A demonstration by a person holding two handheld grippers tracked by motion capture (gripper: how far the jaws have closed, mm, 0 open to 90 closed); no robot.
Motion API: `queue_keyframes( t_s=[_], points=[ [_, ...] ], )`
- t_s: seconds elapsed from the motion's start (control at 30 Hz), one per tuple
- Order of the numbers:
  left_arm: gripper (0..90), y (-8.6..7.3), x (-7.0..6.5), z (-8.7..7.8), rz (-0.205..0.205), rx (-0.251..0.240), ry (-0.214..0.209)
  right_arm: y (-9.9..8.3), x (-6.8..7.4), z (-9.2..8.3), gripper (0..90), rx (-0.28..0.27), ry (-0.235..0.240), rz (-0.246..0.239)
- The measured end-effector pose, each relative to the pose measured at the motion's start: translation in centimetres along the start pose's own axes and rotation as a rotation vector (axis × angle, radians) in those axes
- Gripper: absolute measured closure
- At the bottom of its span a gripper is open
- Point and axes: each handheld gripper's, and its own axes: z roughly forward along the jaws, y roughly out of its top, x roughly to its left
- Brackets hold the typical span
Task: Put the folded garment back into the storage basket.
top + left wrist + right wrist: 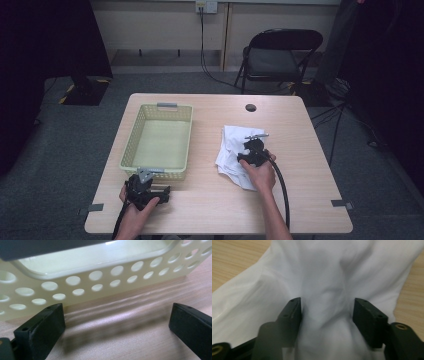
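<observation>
right gripper (325, 312): jaws half shut, white cloth (332, 272) bunched between them, near table's right edge | left gripper (115, 325): open, empty, by basket (100, 282)

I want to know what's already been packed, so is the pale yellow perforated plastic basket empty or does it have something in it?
Empty. The pale yellow perforated plastic basket shows a bare floor in the high view; the crumpled white cloth lies on the table beside it.
</observation>
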Motion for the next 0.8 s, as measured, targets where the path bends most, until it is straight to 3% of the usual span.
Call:
queue_keyframes(
  t_s=[0.17,0.27,0.37,0.8],
  points=[
    [0.0,0.0,0.0,0.0,0.0,0.0,0.0,0.1,0.1,0.0,56.0,-0.014,0.006,-0.004],
    [0.0,0.0,0.0,0.0,0.0,0.0,0.0,0.2,0.3,-0.1,70.9,-0.018,0.011,-0.003],
    [0.0,0.0,0.0,0.0,0.001,0.0,0.0,0.2,0.4,-0.1,76.2,-0.025,0.002,-0.009],
    [0.0,0.0,0.0,0.0,0.003,0.001,-0.002,0.1,-0.3,-1.1,81.8,-0.056,0.053,0.027]
  ],
)
